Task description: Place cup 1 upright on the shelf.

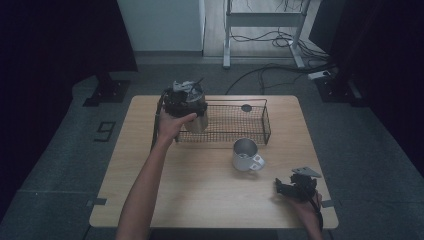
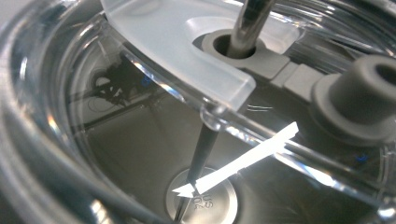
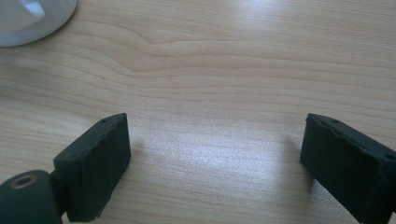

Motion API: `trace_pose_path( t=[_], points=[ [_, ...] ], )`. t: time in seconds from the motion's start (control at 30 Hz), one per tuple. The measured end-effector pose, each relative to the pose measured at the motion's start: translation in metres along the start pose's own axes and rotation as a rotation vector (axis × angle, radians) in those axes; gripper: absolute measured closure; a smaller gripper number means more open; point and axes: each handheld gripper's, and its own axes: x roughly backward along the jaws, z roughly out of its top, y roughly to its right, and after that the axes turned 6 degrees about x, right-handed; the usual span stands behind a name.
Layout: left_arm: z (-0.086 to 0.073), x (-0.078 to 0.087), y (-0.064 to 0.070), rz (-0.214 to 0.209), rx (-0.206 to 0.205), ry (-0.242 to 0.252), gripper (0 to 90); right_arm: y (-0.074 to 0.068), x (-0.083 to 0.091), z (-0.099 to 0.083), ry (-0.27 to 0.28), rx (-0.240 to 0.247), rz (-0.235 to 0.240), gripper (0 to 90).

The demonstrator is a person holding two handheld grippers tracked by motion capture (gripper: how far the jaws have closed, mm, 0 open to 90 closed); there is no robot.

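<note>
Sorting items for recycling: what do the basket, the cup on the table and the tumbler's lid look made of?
Basket: dark wire mesh, likely coated metal. Cup: dull silvery sheen, probably brushed metal. Tumbler lid: clear glossy plastic, see-through with bright glints, plus a frosted slider.

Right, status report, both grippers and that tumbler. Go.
Left gripper at the tumbler, left end of wire basket; jaw state unclear. Right gripper open, empty, on the table. Metal mug standing between them.
</note>
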Motion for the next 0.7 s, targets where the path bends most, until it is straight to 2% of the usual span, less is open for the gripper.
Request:
trace_pose_path(
  t=[0.33, 0.7],
  points=[
    [0.005, -0.01, -0.004, 0.015, 0.015, -0.008, 4.0, 0.0, 0.0, 0.0, 0.0, 0.0, 0.0, 8.2],
    [0.014, -0.023, -0.006, 0.021, 0.012, -0.017, 4.0, 0.0, 0.0, 0.0, 0.0, -0.001, 0.001, 8.3]
  ],
)
